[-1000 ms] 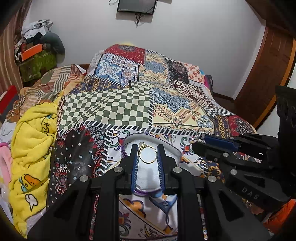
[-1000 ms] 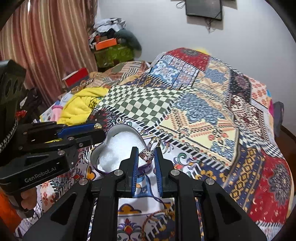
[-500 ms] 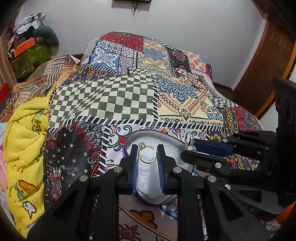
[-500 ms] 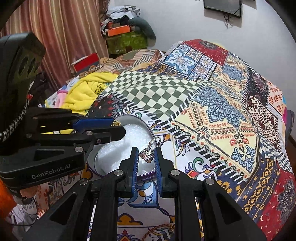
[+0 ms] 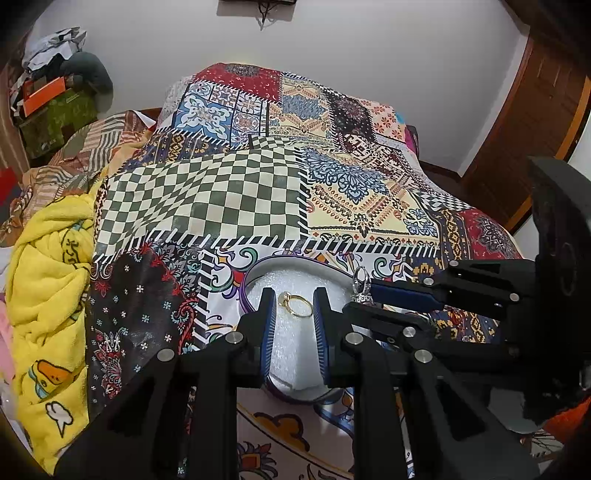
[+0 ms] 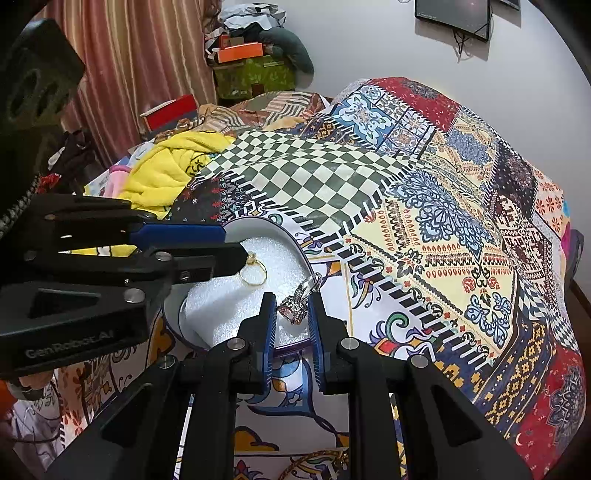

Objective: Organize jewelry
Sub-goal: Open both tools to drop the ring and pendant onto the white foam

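Looking along the left gripper (image 5: 294,301), the gold ring (image 5: 295,304) sits pinched between its two blue-lined fingers, band lying nearly flat with a small stone setting at its left, held just above the white foam lining of the heart-shaped box (image 5: 255,275). That box, with its purple rim, rests on the patchwork bedspread (image 5: 207,199), and a yellow blanket (image 5: 44,280) is bunched at the left edge of the bed. From the right side of this view the right gripper (image 5: 360,295) reaches in over the box's rim, its tips closed on a silver ring (image 5: 361,283) that stands upright. Turning to the right wrist view, the right gripper (image 6: 291,308) clamps the silver ring (image 6: 301,297) between its fingers, the large clustered stone setting low between the pads and the band angled up and to the right, over the near right edge of the box (image 6: 258,223). The left gripper (image 6: 245,258) comes in from the left, and the gold ring (image 6: 253,273) hangs at its tip above the foam, well inside the box walls. The two rings are near each other but apart. A wall-mounted screen (image 6: 454,14) shows at the top right.
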